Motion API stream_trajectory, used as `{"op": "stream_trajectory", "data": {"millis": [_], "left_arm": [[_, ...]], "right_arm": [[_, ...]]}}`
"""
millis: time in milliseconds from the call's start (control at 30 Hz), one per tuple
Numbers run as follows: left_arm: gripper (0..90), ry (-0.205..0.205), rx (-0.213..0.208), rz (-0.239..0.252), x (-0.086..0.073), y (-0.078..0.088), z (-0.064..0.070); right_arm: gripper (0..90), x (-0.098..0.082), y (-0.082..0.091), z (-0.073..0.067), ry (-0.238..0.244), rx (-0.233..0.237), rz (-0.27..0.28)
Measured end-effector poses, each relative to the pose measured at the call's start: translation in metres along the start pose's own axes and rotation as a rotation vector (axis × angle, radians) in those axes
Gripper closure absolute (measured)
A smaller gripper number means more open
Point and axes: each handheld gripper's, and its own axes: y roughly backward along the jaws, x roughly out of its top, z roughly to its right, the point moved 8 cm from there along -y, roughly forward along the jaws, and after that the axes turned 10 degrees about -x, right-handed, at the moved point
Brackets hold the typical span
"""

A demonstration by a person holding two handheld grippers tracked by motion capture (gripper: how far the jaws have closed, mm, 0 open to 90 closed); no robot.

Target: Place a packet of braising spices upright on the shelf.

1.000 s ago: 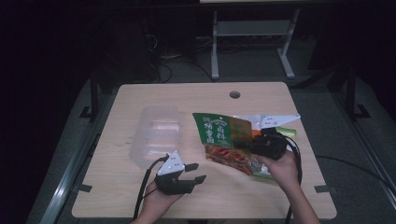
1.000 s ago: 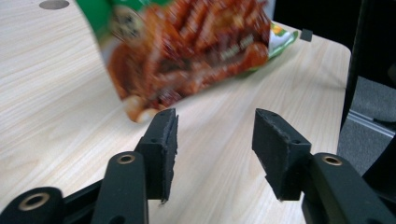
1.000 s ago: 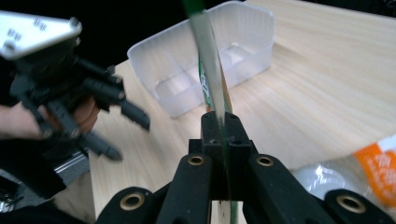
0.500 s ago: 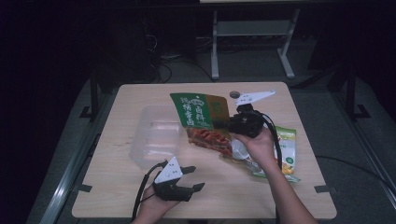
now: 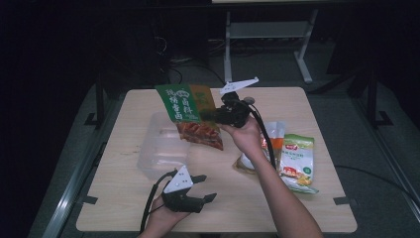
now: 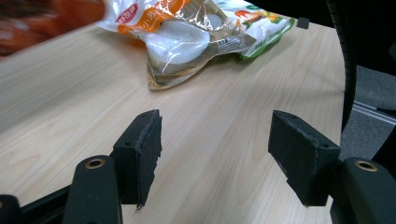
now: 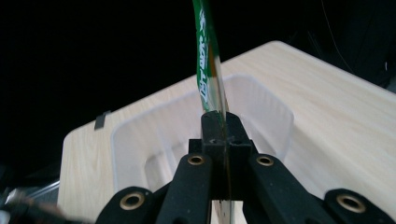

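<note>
The green packet (image 5: pixel 190 111) hangs in the air, pinched by its edge in the right claw (image 5: pixel 214 116), with its red lower half dangling just over the near rim of the clear tub (image 5: pixel 158 148). In the right gripper view the packet (image 7: pixel 208 60) rises edge-on from between the jaws, which are pressed flat together on it, and the tub (image 7: pixel 135 140) lies straight ahead and below the claw. The step in hand looks to be dropping the packet into that tub.

To do it well, I judge the right claw should carry a little farther past the rim, until the whole packet hangs over the tub's floor rather than its wall. Then it should sink so the loose lower end touches down inside first, and tip so the packet lies flat. The grip should hold until the packet rests; letting go from this height could let it flop across the rim, and the light tub might slide on the surface (image 5: pixel 307 208).

The left claw (image 5: pixel 204 189) rests low on the surface, on the near side of the tub and well apart from the right claw. Its jaws have just been opening and stand wide with nothing between them, bare wood showing between the pads (image 6: pixel 144 144). It could steady the tub's near wall.

Beyond the left claw's jaws lie two more packs, an orange one (image 6: pixel 182 39) and a green-edged one (image 6: pixel 266 28); in the high view they sit behind the right forearm.
</note>
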Motion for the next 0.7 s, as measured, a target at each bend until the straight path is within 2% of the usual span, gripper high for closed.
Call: {"op": "stream_trajectory", "data": {"millis": [100, 233, 367, 433, 467, 700], "left_arm": [[34.3, -0.006, 0.003, 0.004, 0.0, 0.0, 0.0], [34.4, -0.013, 0.013, 0.0, 0.001, 0.003, -0.002], [34.4, -0.008, 0.015, 0.005, 0.0, 0.004, -0.003], [34.4, -0.005, 0.016, 0.014, 0.001, 0.004, -0.003], [34.5, 0.002, 0.026, 0.018, 0.001, 0.006, -0.003], [34.7, -0.011, 0.033, 0.025, 0.002, 0.007, -0.006]], "right_arm": [[90.0, 0.007, -0.009, 0.0, 0.001, 0.001, 0.007], [90.0, 0.024, -0.03, 0.0, 0.012, -0.015, 0.028], [90.0, 0.035, -0.052, -0.003, 0.03, -0.024, 0.025], [90.0, 0.036, -0.056, -0.003, 0.03, -0.024, 0.024], [90.0, 0.04, -0.067, -0.002, 0.039, -0.026, 0.025], [90.0, 0.042, -0.095, 0.002, 0.006, -0.029, 0.047]]}}
